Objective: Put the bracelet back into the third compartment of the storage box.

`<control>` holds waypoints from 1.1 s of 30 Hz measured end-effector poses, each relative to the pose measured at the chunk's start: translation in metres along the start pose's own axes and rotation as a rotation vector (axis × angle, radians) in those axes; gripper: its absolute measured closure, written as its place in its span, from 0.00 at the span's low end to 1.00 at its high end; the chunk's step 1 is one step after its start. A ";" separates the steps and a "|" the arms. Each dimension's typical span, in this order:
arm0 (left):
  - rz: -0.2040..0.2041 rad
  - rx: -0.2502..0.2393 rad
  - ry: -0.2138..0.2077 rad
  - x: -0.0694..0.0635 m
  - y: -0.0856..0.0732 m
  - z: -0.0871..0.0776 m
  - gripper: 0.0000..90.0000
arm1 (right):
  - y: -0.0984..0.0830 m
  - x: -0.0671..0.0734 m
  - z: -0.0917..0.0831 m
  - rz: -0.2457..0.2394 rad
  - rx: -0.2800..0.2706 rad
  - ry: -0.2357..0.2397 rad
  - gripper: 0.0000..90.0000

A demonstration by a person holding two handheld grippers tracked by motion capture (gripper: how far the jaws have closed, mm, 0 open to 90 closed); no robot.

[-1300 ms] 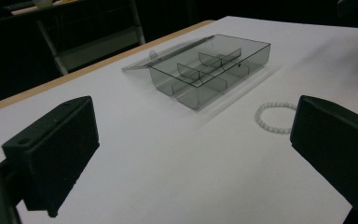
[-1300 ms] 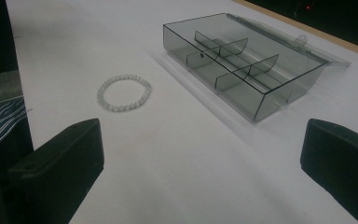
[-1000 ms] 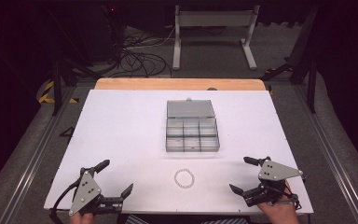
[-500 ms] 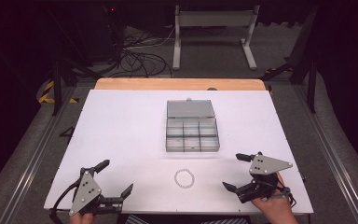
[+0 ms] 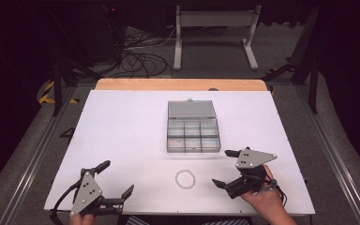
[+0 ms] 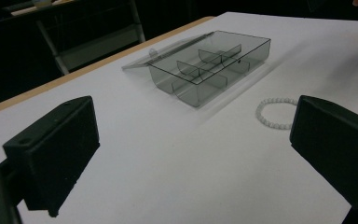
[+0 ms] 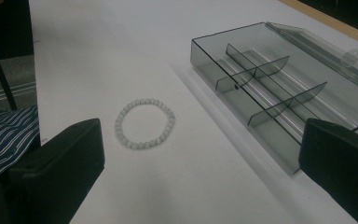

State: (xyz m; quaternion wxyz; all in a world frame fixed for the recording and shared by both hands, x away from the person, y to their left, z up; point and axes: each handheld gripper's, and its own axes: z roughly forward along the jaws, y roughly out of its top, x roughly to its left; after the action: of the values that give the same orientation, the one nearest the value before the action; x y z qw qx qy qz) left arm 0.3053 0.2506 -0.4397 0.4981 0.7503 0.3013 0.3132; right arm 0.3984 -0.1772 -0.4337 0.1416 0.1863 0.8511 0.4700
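The bracelet (image 5: 185,179) lies flat on the white table (image 5: 122,126), just in front of the open box (image 5: 192,133) — between both claws. The right claw (image 5: 225,168), jaws apart, is nearer; the bracelet lies to its left. The left claw (image 5: 117,178) also gapes, farther off.

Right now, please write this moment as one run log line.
bracelet: flat on table, untouched | box: lid open, compartments empty | left gripper: open | right gripper: open, beside bracelet
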 end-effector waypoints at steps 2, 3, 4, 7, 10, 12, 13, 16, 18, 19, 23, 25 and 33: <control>0.000 0.001 0.000 0.000 0.000 0.000 0.02 | 0.003 0.000 0.003 -0.004 0.001 0.007 0.01; 0.007 0.002 0.001 0.001 0.000 0.000 0.02 | 0.003 0.000 0.003 -0.004 0.001 0.007 0.01; 0.001 0.000 0.001 0.001 0.000 0.000 0.02 | 0.007 0.001 0.006 -0.007 -0.001 0.011 0.01; 0.004 0.002 0.001 0.001 0.000 0.000 0.02 | 0.010 0.002 0.010 -0.015 0.001 0.017 0.01; 0.004 0.002 0.001 0.001 0.000 -0.001 0.02 | 0.016 0.004 0.017 -0.025 0.007 0.027 0.01; 0.012 0.004 0.001 0.001 0.000 -0.001 0.02 | 0.018 0.005 0.020 -0.028 0.007 0.031 0.01; 0.010 0.004 0.001 0.001 0.000 0.000 0.02 | 0.019 0.005 0.021 -0.029 0.007 0.033 0.01; 0.007 0.005 -0.001 0.001 0.000 0.000 0.02 | 0.022 0.006 0.024 -0.033 0.008 0.037 0.01; 0.008 0.006 0.000 0.001 0.000 -0.001 0.02 | 0.024 0.007 0.027 -0.040 0.009 0.043 0.01; 0.009 0.006 -0.001 0.001 0.000 -0.001 0.02 | 0.027 0.008 0.030 -0.047 0.012 0.047 0.01; 0.011 0.008 -0.001 0.001 0.000 0.000 0.02 | 0.031 0.009 0.036 -0.058 0.013 0.056 0.01; 0.011 0.009 -0.002 0.000 0.000 0.000 0.02 | 0.033 0.010 0.038 -0.058 0.015 0.061 0.01; 0.015 0.014 -0.002 0.002 0.000 0.000 0.02 | 0.041 0.014 0.047 -0.073 0.017 0.085 0.01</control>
State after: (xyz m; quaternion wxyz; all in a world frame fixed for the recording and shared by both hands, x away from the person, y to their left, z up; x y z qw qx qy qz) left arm 0.3060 0.2521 -0.4398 0.4908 0.7562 0.2973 0.3143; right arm 0.4127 -0.1154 -0.4242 0.1205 0.1362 0.8665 0.4648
